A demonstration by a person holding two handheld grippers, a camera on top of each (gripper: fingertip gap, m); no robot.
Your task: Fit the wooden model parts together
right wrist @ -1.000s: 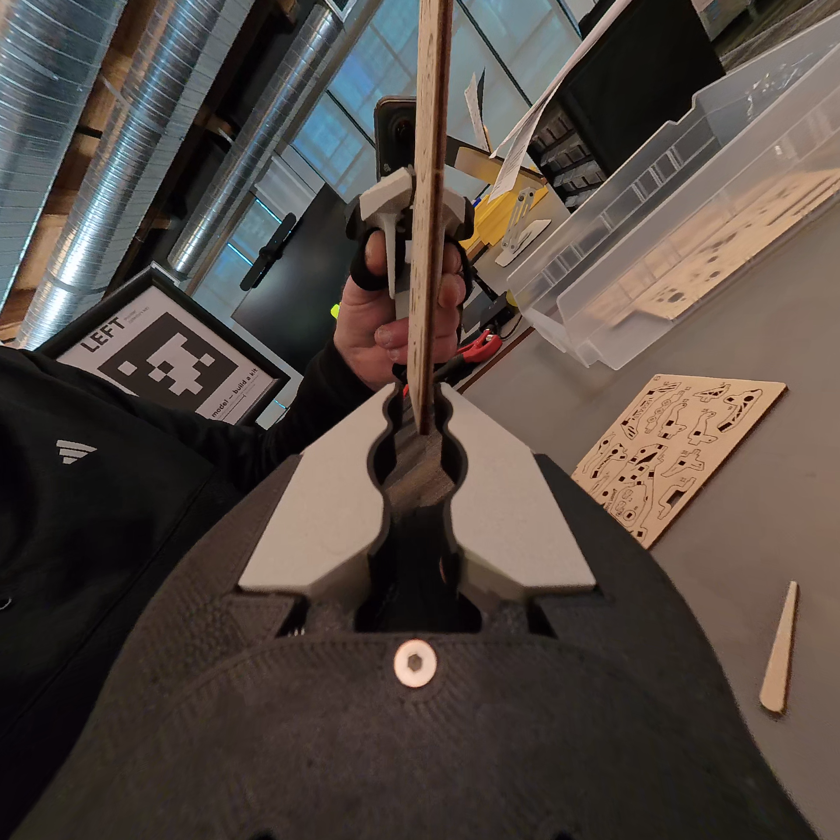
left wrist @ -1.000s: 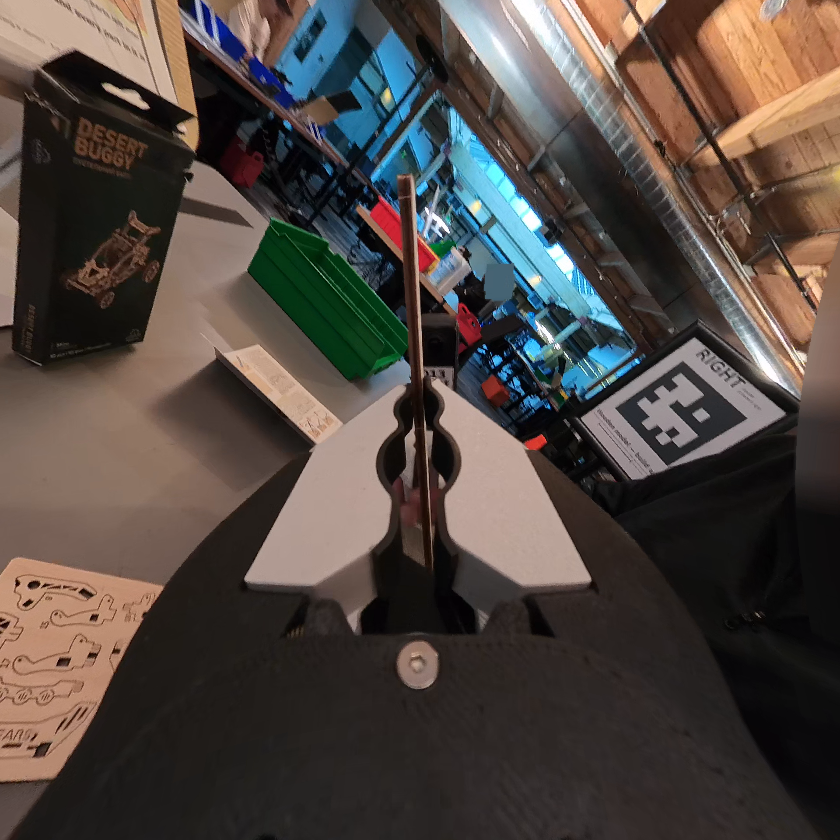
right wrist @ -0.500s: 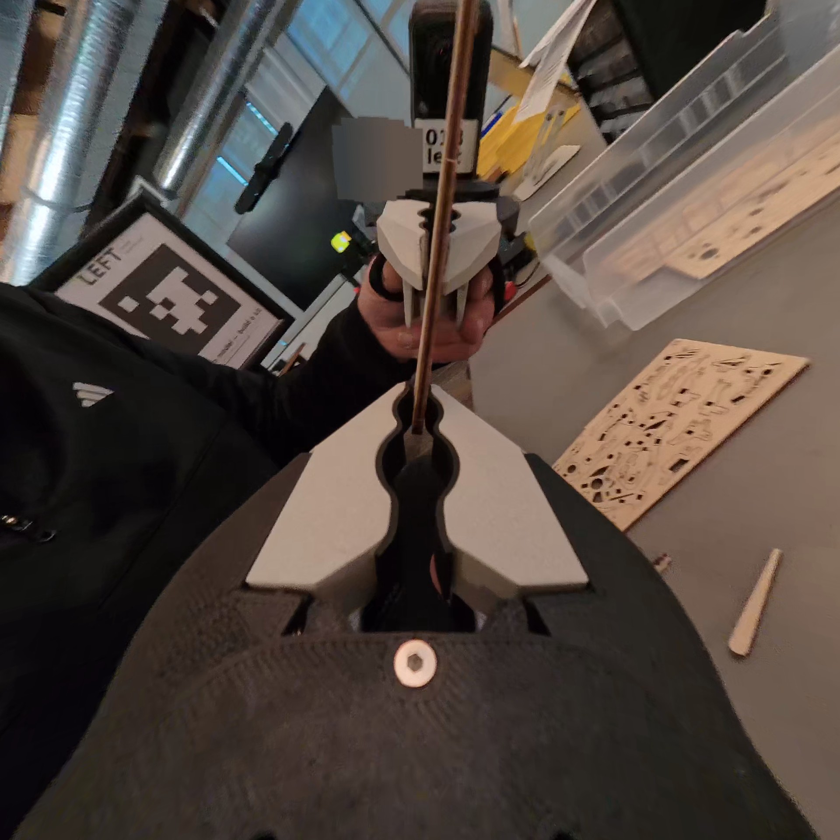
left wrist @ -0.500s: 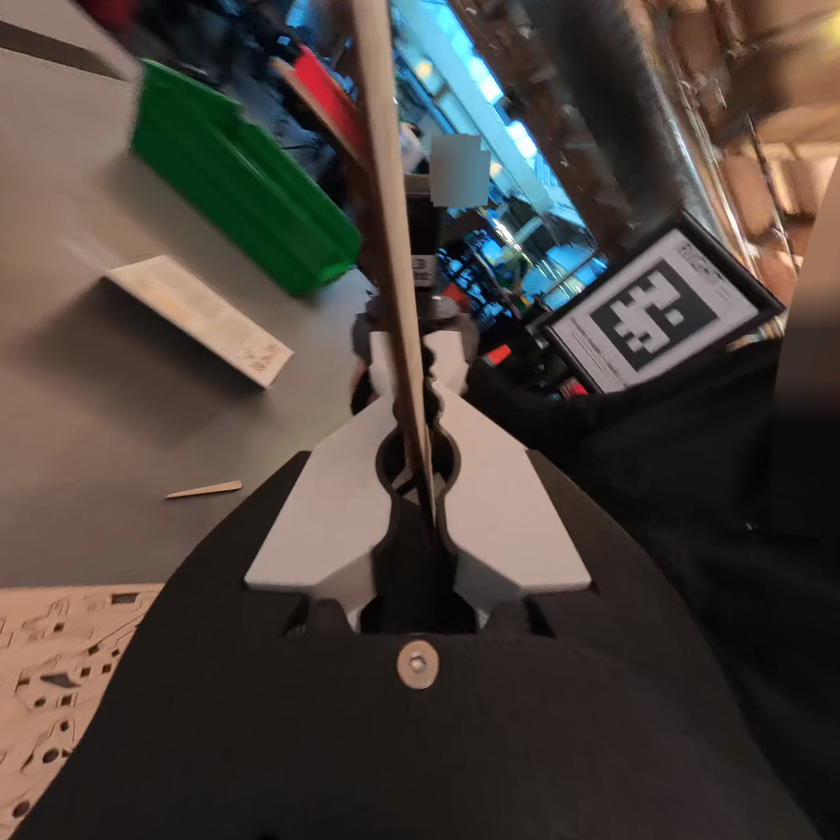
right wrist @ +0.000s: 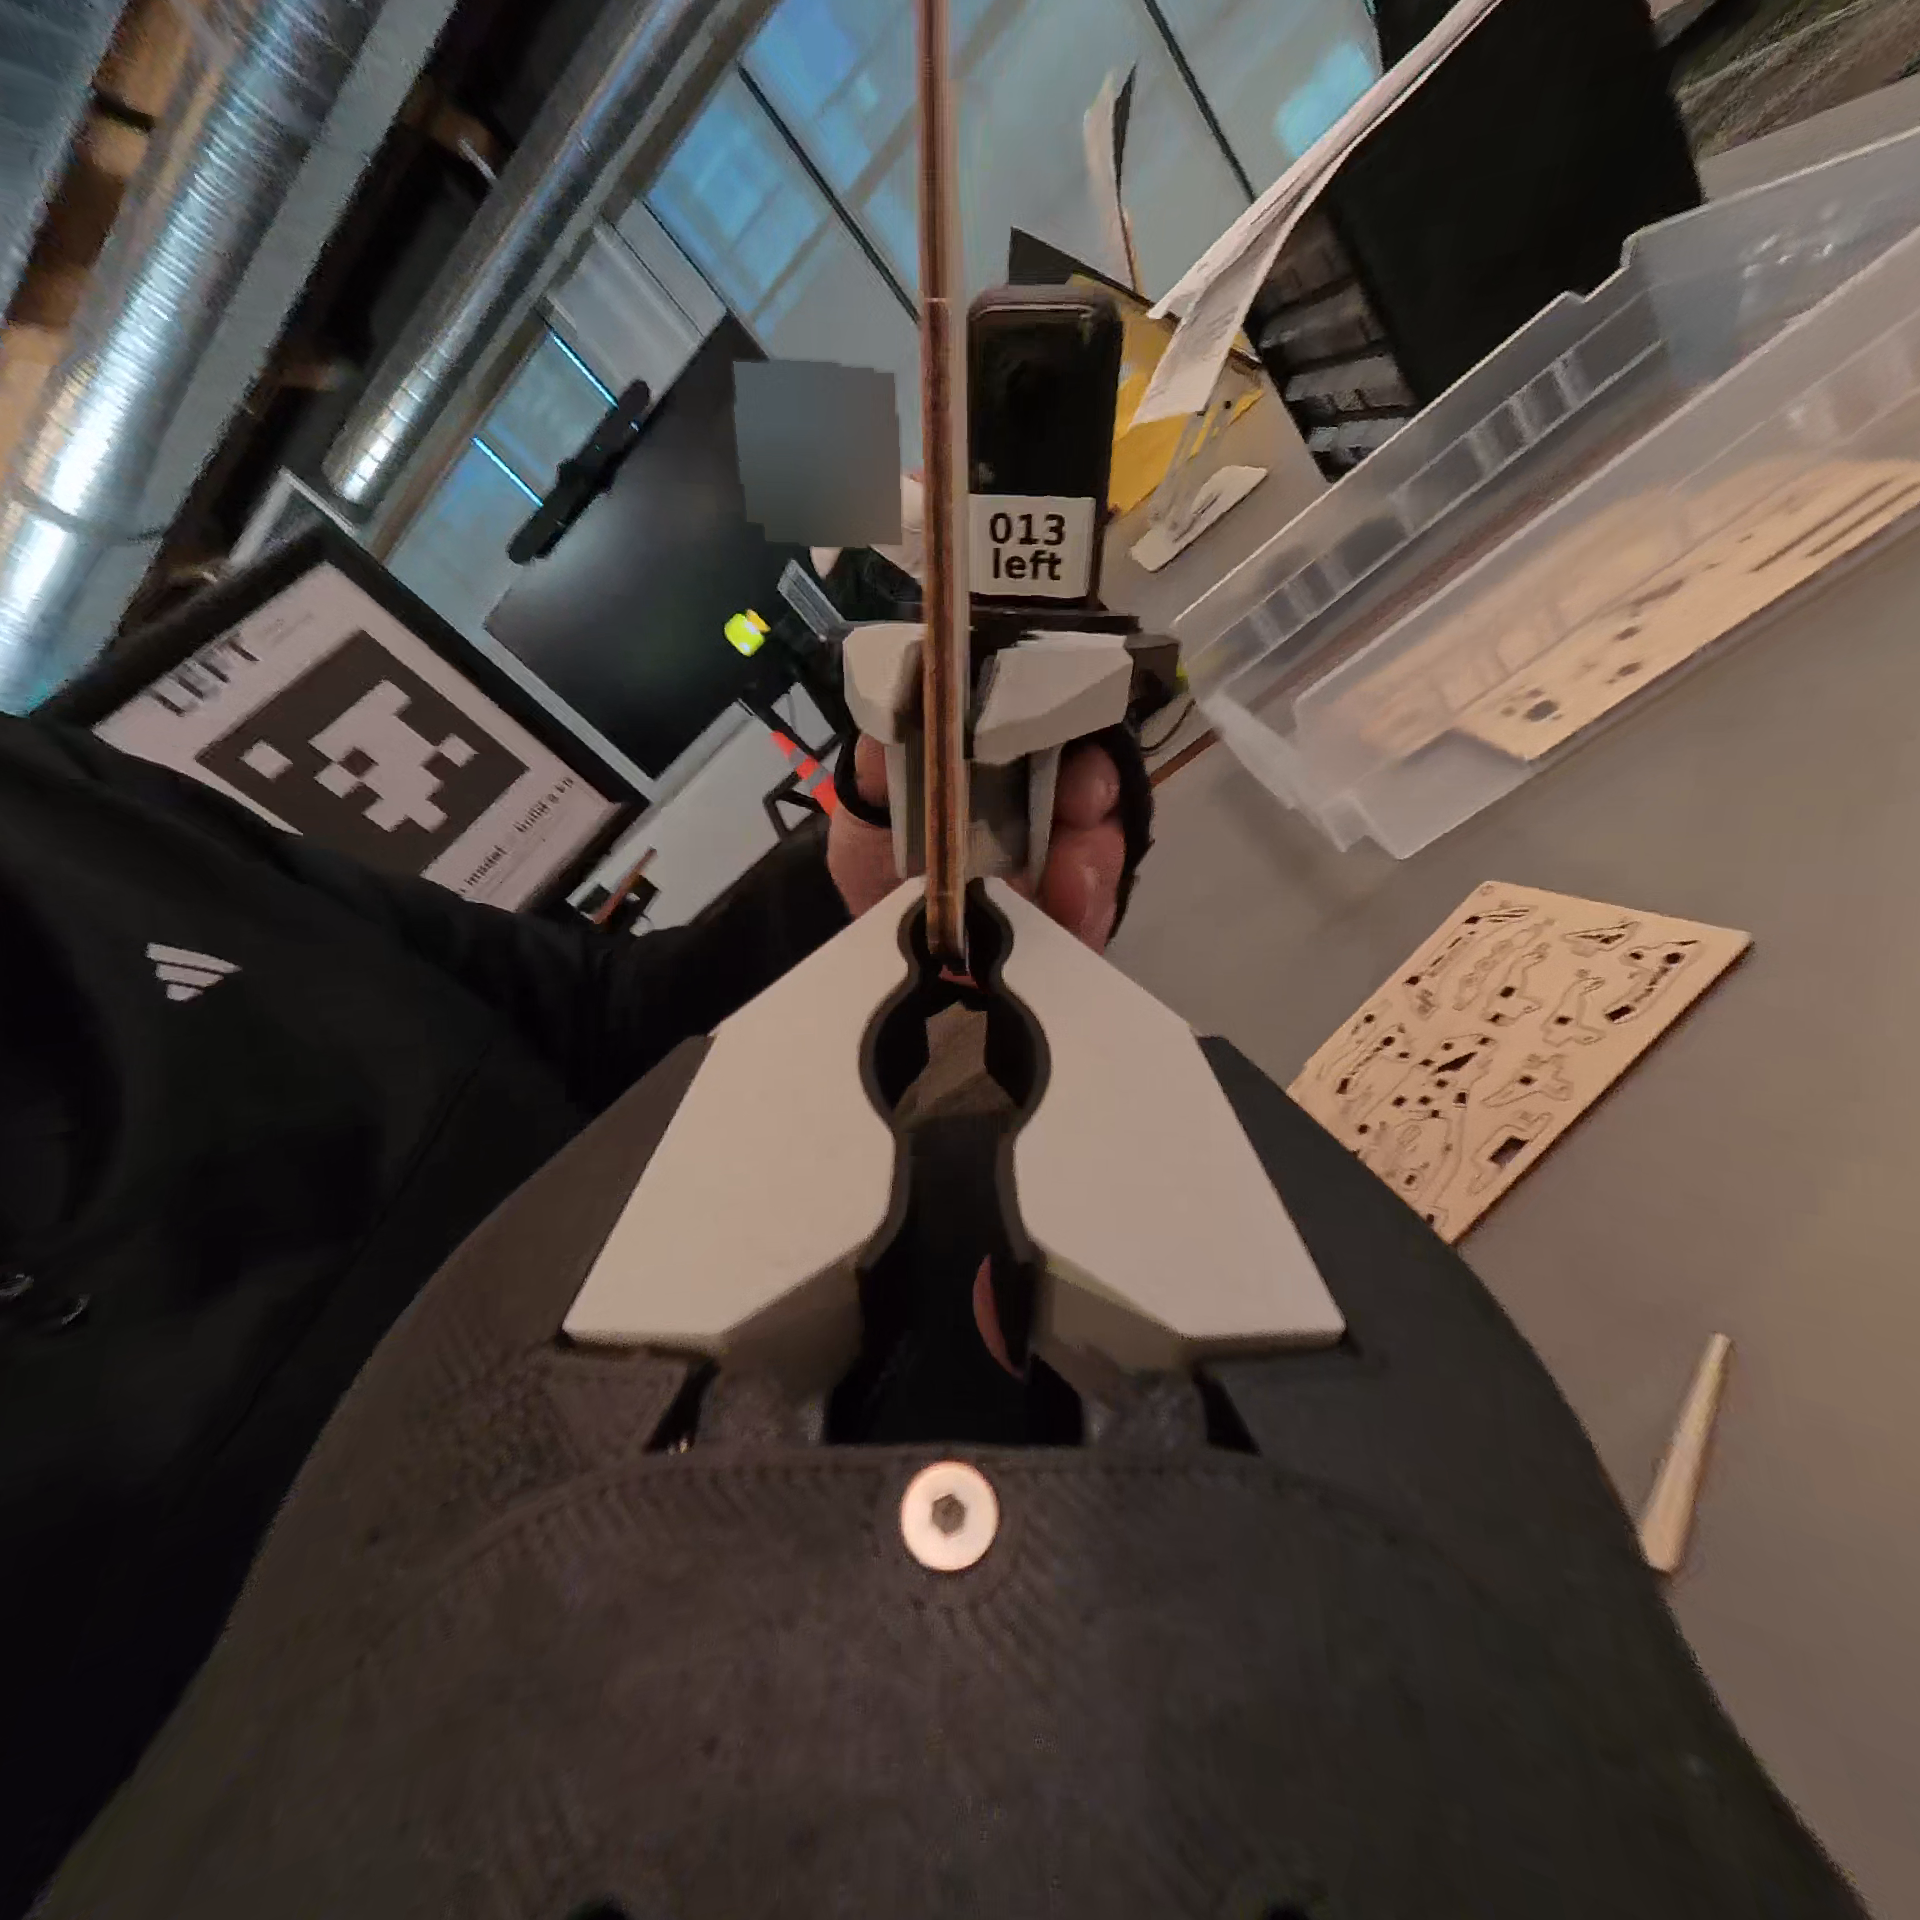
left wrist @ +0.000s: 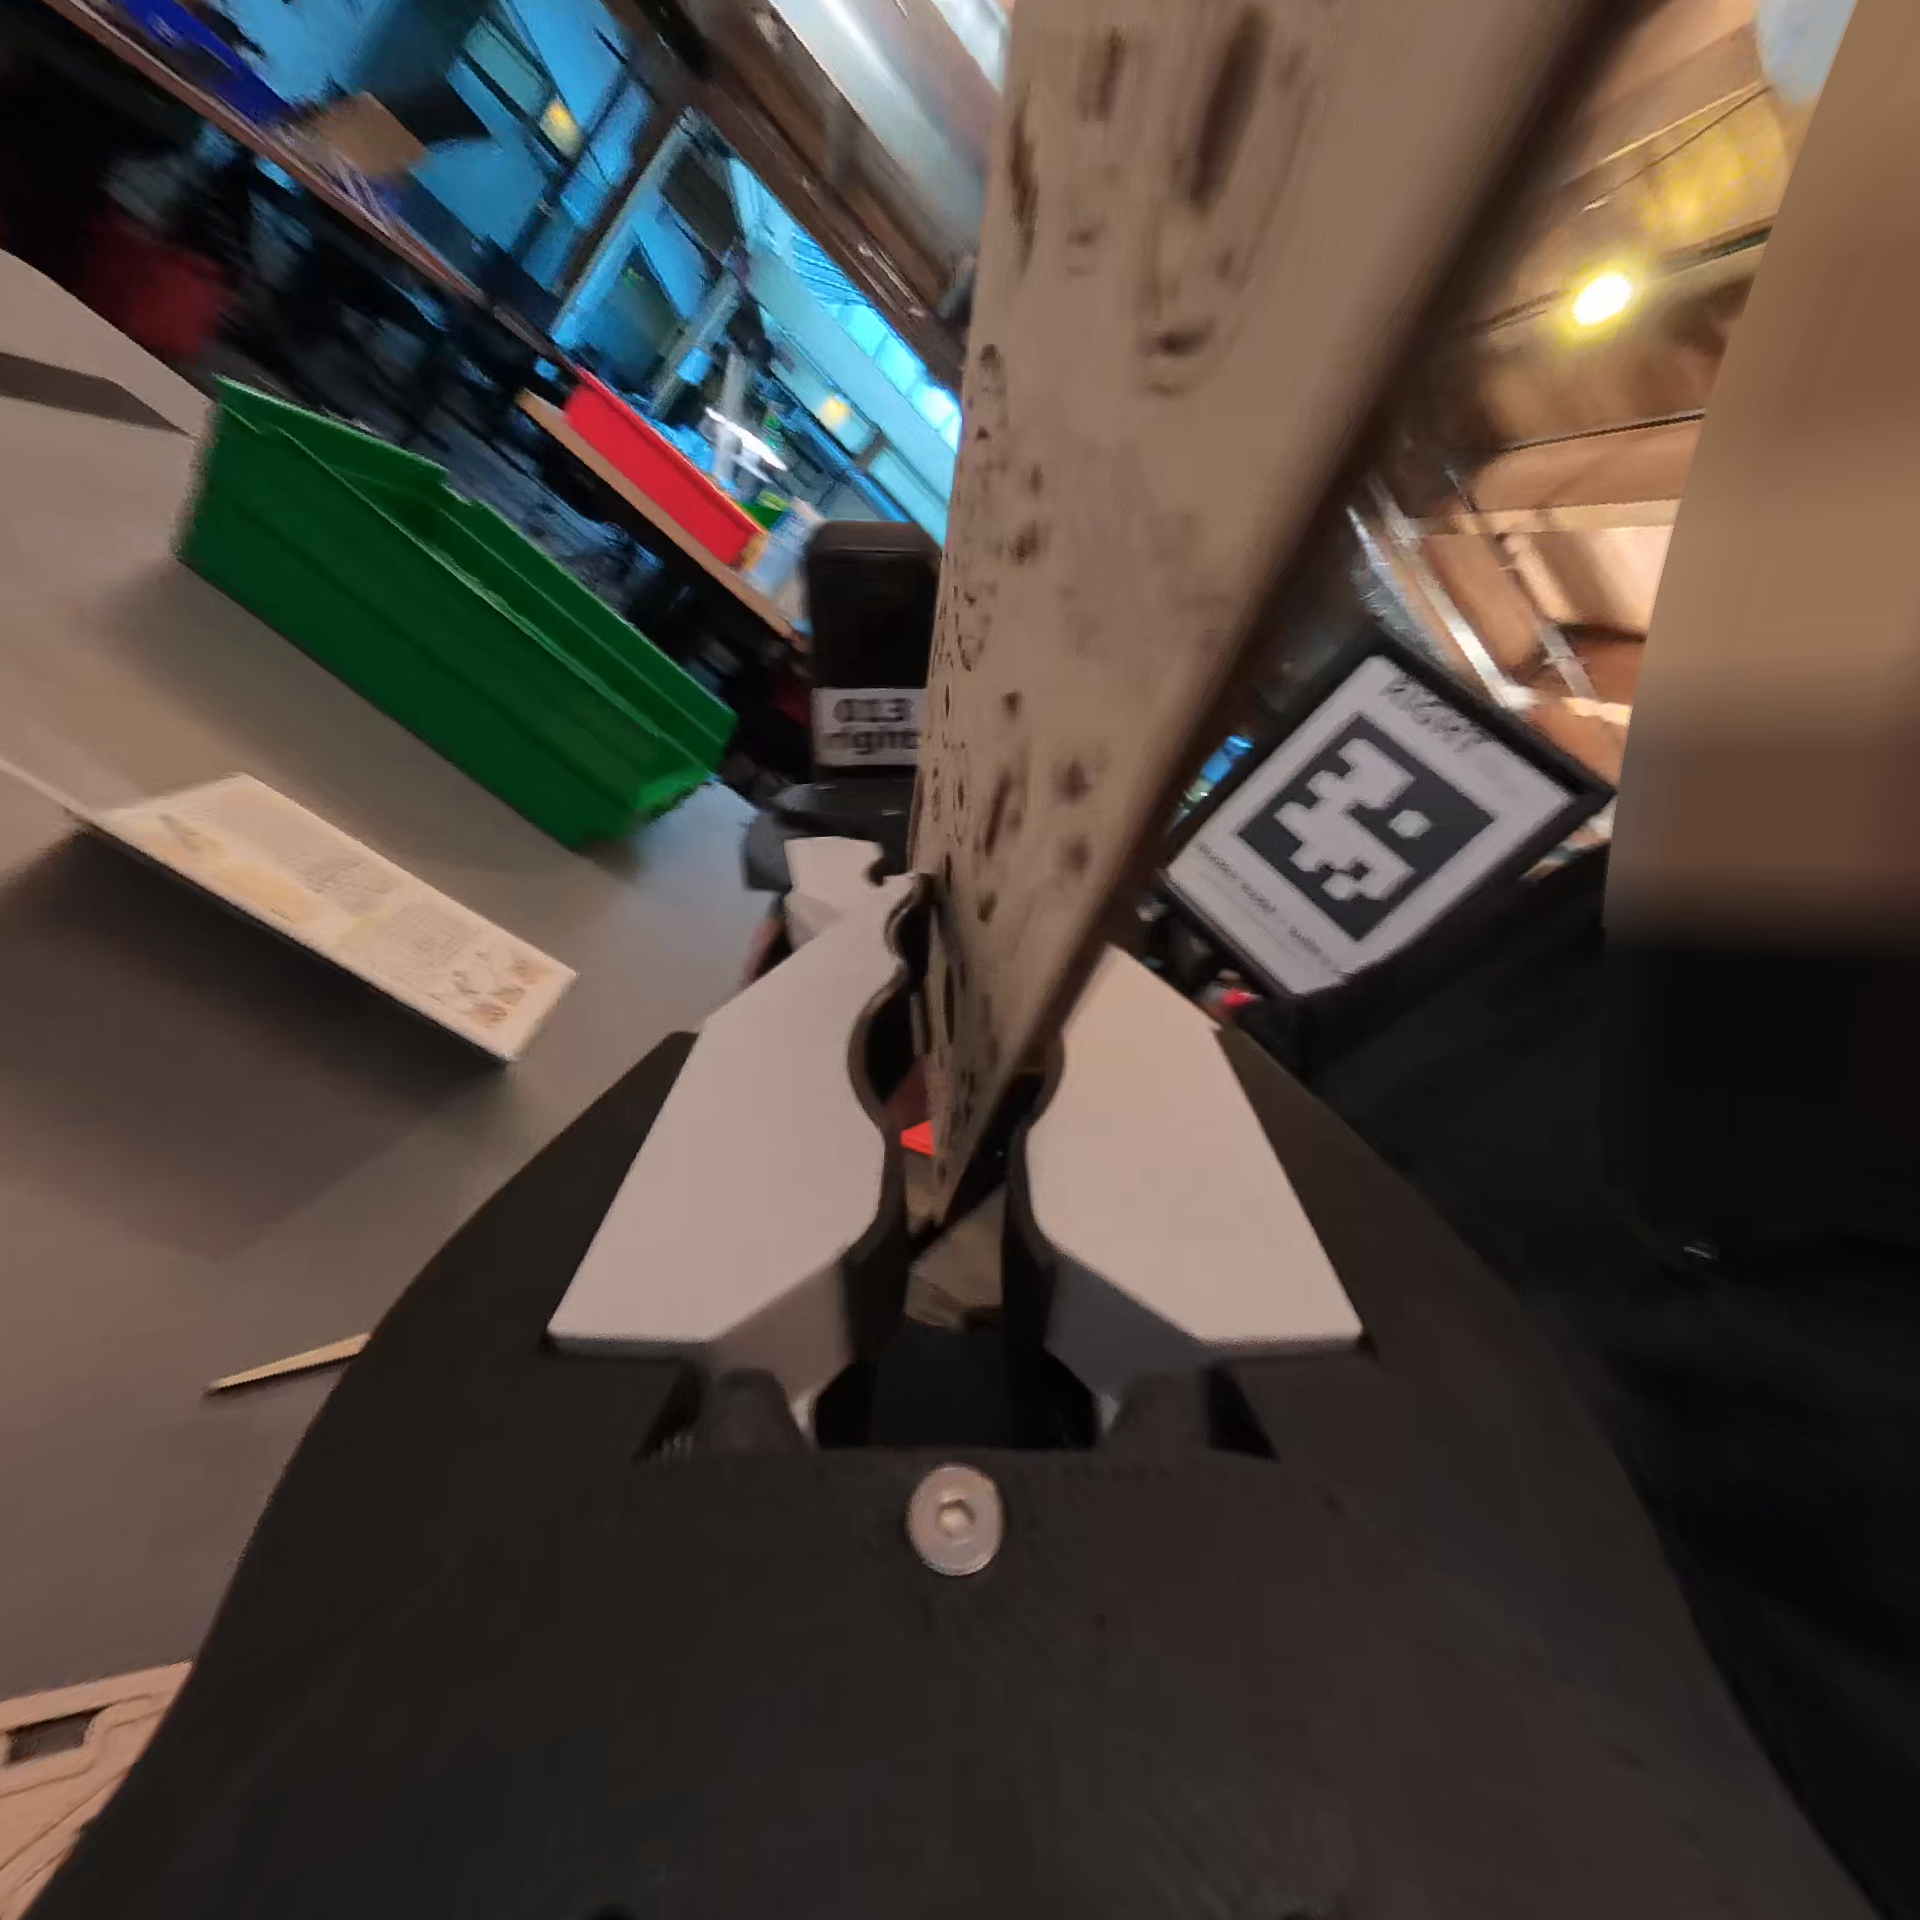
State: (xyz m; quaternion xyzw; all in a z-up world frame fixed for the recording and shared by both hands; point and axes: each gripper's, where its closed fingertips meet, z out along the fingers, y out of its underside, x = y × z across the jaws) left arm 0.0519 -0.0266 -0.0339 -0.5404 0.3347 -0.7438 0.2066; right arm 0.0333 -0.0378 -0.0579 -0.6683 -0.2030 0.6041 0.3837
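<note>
Swung round since a second ago: wooden sheet (left wrist: 1091, 520), then edge-on in the left wrist view, now showing its cut-out face and leaning up and to the right. Right tongs (right wrist: 951, 925), then parted around the sheet's edge, now pinched onto it.

Below all of it, grey desk (right wrist: 1662, 779), with a green bin (left wrist: 436, 623) far left, a clear bin (right wrist: 1558, 520) far right, and a second cut-out sheet (right wrist: 1507, 1049) lying flat to the right, well apart from both tongs.

Held clear of the desk, between the two tongs: the wooden sheet, long axis running upward, out past the top of both views. Gripped from opposite sides, tongs facing each other along the sheet's lower edge and near one another. Seen dead edge-on from the right, so squarely in line with those tongs; skewed across the left tongs (left wrist: 997, 935), which look closed narrow on its lower corner, far pad hidden behind the wood.

Judged next: twisting or flexing to free a part, so the skew on the left matters most.

Smallest: a loose wooden sliver (right wrist: 1688, 1455) on the desk, near right.
</note>
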